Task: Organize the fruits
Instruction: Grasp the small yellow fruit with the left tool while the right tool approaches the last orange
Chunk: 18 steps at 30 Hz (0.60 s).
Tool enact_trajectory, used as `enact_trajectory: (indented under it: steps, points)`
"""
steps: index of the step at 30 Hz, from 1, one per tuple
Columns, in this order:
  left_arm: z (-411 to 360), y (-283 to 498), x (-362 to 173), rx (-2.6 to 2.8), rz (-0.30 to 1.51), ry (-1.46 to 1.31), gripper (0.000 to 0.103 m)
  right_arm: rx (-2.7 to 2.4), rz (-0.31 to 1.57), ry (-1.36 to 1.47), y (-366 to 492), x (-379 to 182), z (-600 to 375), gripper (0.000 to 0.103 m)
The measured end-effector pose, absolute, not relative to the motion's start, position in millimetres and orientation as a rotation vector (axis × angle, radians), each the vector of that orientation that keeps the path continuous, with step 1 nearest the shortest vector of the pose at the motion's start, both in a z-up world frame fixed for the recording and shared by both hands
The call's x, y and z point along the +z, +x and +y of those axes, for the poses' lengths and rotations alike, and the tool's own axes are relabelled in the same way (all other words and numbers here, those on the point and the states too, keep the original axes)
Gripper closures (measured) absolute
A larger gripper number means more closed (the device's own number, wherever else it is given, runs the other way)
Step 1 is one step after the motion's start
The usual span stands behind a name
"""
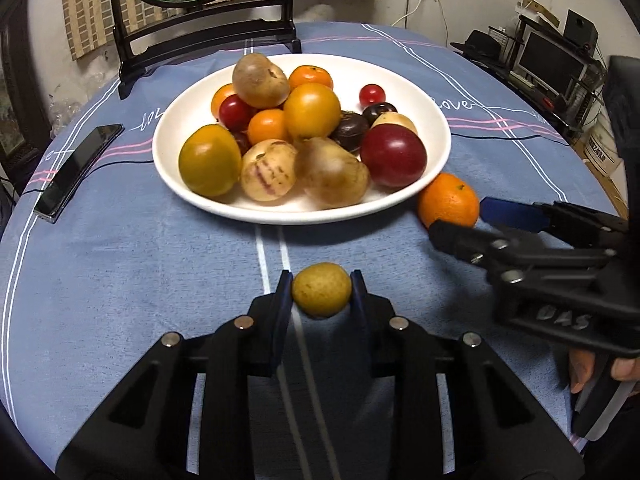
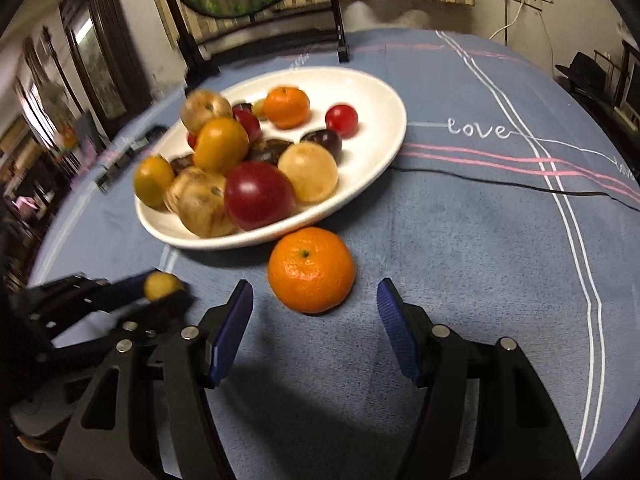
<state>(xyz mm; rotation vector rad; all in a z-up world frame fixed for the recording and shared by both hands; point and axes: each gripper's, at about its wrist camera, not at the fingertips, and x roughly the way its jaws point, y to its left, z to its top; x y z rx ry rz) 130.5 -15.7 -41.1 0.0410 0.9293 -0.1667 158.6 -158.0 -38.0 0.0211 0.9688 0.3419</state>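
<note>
1. Blue pads of the left tool (image 1: pixel 322 290) press both sides of a small yellow-green fruit (image 1: pixel 321 289), clamped just above the blue striped cloth of the tabletop (image 1: pixel 120 272); the right wrist view shows the same fruit (image 2: pixel 161 285), blurred, at that tool's tips (image 2: pixel 160 292).

2. Jaws of the right tool (image 2: pixel 316 312) stand apart and hold nothing; a loose orange mandarin (image 2: pixel 311 270) sits on the cloth between and just ahead of its two fingertips, touching neither pad. In the left wrist view this tool (image 1: pixel 460 220) reaches in from the right, its tips on either side of the mandarin (image 1: pixel 448 200).

3. That mandarin lies just beside the near rim of one white bowl (image 1: pixel 304 216), outside it.

4. Counted in the left wrist view, the bowl holds about fifteen fruits: three small orange mandarins, two larger amber-yellow round fruits, one big dark-red plum (image 1: pixel 393 156), two small red fruits, two or three dark purple ones partly hidden, and four or five pale tan fruits, one streaked with purple (image 1: pixel 268 170). Those at the back of the heap overlap, so the count is uncertain.

5. One dark phone (image 1: pixel 78 172) lies on the cloth left of the bowl, well apart from both tools.

6. One black-framed round screen (image 1: pixel 200 0) stands at the tabletop's far edge, behind the bowl.

7. Part of a person's hand (image 1: pixel 584 368) shows beneath the right tool's handle.
</note>
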Motion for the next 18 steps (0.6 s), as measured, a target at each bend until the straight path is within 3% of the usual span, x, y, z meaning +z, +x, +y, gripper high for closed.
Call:
enact_trajectory:
  steps: [6,10,18]
  points:
    - [-14,131,-42,-0.164,0.933,0.036,0.074,0.298,0.978,-0.027,166,-39,-151,0.039]
    - [-13,131,-42,-0.165,0.936,0.032,0.074,0.300,0.962,-0.027,172,-39,-149,0.058]
    - [-11,132,-42,-0.154,0.936,0.025,0.074,0.317,0.964,0.022,161,-34,-159,0.059]
